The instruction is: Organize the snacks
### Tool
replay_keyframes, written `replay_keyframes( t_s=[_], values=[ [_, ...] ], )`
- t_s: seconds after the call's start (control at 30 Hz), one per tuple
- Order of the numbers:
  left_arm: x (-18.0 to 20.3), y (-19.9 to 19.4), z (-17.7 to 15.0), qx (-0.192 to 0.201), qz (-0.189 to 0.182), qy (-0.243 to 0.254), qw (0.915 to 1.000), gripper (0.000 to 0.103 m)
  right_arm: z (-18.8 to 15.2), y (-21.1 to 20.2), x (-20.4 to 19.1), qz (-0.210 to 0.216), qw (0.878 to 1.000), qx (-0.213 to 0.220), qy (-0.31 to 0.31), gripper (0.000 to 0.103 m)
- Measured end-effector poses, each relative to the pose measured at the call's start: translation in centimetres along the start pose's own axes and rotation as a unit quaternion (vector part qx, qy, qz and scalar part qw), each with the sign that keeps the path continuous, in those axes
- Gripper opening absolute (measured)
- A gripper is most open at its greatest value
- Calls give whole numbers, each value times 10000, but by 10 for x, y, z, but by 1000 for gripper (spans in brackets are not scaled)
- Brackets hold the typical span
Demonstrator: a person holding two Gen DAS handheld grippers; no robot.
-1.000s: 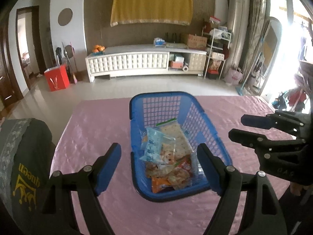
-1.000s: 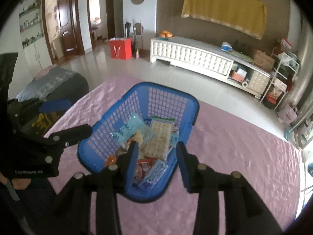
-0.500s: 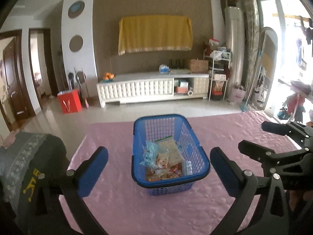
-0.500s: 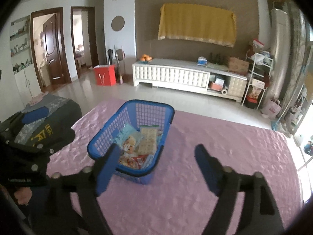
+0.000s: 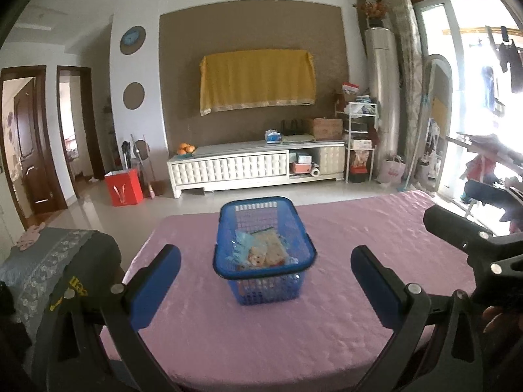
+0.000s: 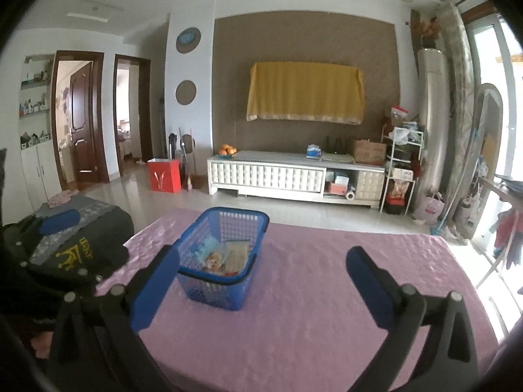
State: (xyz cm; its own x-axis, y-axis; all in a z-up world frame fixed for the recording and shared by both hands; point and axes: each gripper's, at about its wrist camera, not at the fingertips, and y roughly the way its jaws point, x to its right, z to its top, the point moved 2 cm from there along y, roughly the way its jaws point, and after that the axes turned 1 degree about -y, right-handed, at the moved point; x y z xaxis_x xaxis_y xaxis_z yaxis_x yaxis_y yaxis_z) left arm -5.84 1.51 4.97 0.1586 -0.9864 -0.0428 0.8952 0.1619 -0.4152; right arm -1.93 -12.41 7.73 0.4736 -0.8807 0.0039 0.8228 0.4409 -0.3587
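A blue plastic basket (image 5: pixel 264 269) stands on the pink tablecloth (image 5: pixel 228 333) and holds several snack packets (image 5: pixel 261 251). My left gripper (image 5: pixel 265 251) hangs in front of it, well short of its rim, open wide with nothing between its blue pads. In the right wrist view the basket (image 6: pixel 212 277) sits left of centre with the snack packets (image 6: pixel 222 259) inside. My right gripper (image 6: pixel 263 254) is also back from it; its jaws are opening and nothing is between them. One finger (image 5: pixel 457 232) of the right gripper shows at the right edge of the left wrist view.
A dark cushion with yellow lettering (image 5: pixel 65 281) lies at the table's left edge. Beyond the far edge are tiled floor, a white TV cabinet (image 5: pixel 255 166) and a red bag (image 5: pixel 124 186). A clothes rack (image 6: pixel 510 228) stands to the right.
Both grippers have drawn back from the basket and risen, so it looks smaller and farther. The right jaws, narrow over the basket's near rim before, have spread wide; the left jaws widened too.
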Motion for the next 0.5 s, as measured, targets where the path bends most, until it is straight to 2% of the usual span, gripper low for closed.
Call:
replay_keyframes(
  t_s=[0.2, 0.5],
  values=[
    [3, -18, 0, 120, -105, -92, 9998, 103, -4, -13, 5, -197, 9998, 57, 51, 103],
    [14, -34, -5, 177, -233, -44, 9996, 103, -17, -25, 3, -253, 9996, 70, 35, 103]
  ],
)
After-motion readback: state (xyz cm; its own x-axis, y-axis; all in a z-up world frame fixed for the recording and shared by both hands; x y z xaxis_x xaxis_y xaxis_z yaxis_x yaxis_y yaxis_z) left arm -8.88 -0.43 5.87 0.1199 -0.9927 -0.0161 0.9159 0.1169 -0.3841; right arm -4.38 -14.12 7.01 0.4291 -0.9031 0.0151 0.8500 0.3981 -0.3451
